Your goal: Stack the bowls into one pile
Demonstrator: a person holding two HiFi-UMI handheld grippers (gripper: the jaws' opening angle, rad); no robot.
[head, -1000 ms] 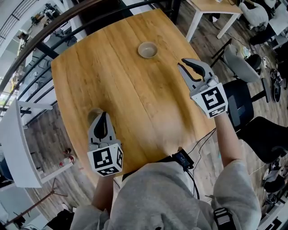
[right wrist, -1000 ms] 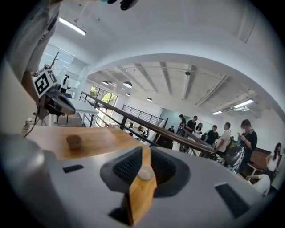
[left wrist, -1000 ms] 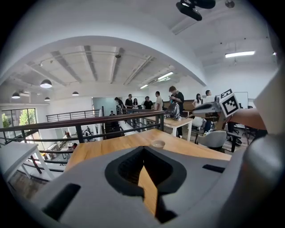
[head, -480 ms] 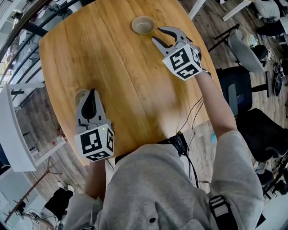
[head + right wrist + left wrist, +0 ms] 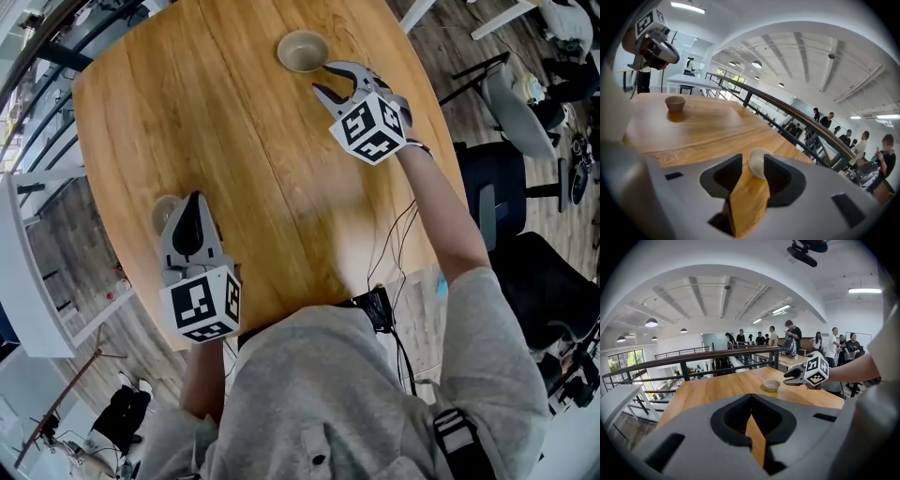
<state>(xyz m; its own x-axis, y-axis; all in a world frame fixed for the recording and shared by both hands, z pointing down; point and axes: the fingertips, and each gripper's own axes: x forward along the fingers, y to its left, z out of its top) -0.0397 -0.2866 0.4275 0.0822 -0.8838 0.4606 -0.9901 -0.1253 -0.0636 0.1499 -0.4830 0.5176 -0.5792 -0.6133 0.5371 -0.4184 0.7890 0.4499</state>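
Observation:
Two small beige bowls sit far apart on a round wooden table (image 5: 244, 141). The far bowl (image 5: 302, 50) (image 5: 758, 165) (image 5: 771, 385) lies just beyond my right gripper (image 5: 322, 79) (image 5: 753, 159) (image 5: 793, 375). Its jaws have just been opening and stand wide, with the bowl ahead of their tips and untouched. The near bowl (image 5: 165, 212) (image 5: 675, 103) rests at the table's left edge, partly hidden by my left gripper (image 5: 194, 201) (image 5: 751, 397) (image 5: 652, 43). That gripper's jaws are shut with nothing in them, hovering beside this bowl.
A black cable (image 5: 398, 234) hangs off the table's near right edge. Office chairs (image 5: 506, 202) stand to the right. A white desk (image 5: 28, 281) and a dark railing (image 5: 717, 357) run along the left. Several people (image 5: 787, 336) stand in the background.
My right gripper has come down from the table's right side to the far bowl and opened its jaws. The left gripper has edged closer to the near bowl.

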